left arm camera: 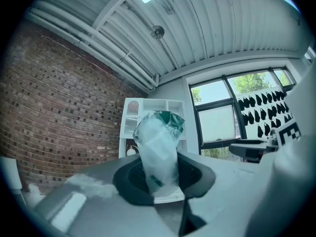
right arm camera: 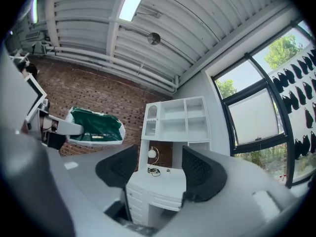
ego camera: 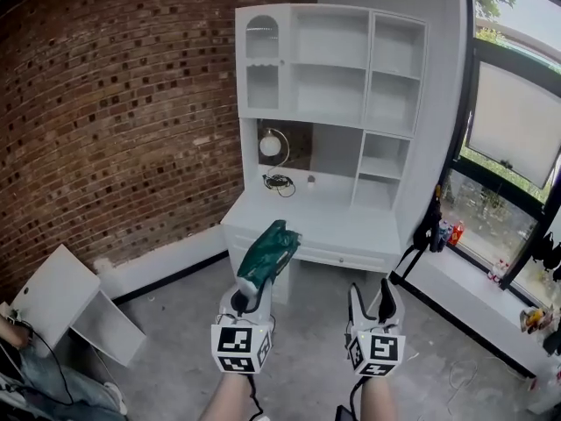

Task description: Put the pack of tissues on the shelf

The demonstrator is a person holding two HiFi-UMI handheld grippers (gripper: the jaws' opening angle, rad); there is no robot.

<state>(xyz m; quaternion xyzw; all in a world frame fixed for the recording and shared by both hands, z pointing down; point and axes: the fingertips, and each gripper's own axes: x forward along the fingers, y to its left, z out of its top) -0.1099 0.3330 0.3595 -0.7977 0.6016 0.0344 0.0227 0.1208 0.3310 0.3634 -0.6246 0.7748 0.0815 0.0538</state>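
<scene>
While I look down over both tools, my left hand-held gripper (ego camera: 253, 298) pinches the lower end of a soft green-and-clear plastic pack of tissues (ego camera: 270, 253). The pack sticks up and forward from between the jaws, in the air above the grey concrete floor (ego camera: 175, 327) and well short of the tall white shelf unit with open compartments (ego camera: 331, 64). My right hand-held gripper (ego camera: 371, 298) rides just beside it with its dark jaws spread and nothing between them. The shelf unit stands on a white surface with drawers (ego camera: 329, 228), between the red brick wall (ego camera: 114, 103) and a dark-framed window (ego camera: 515, 130). A round white lamp (ego camera: 271, 145) sits in the recess there.
</scene>
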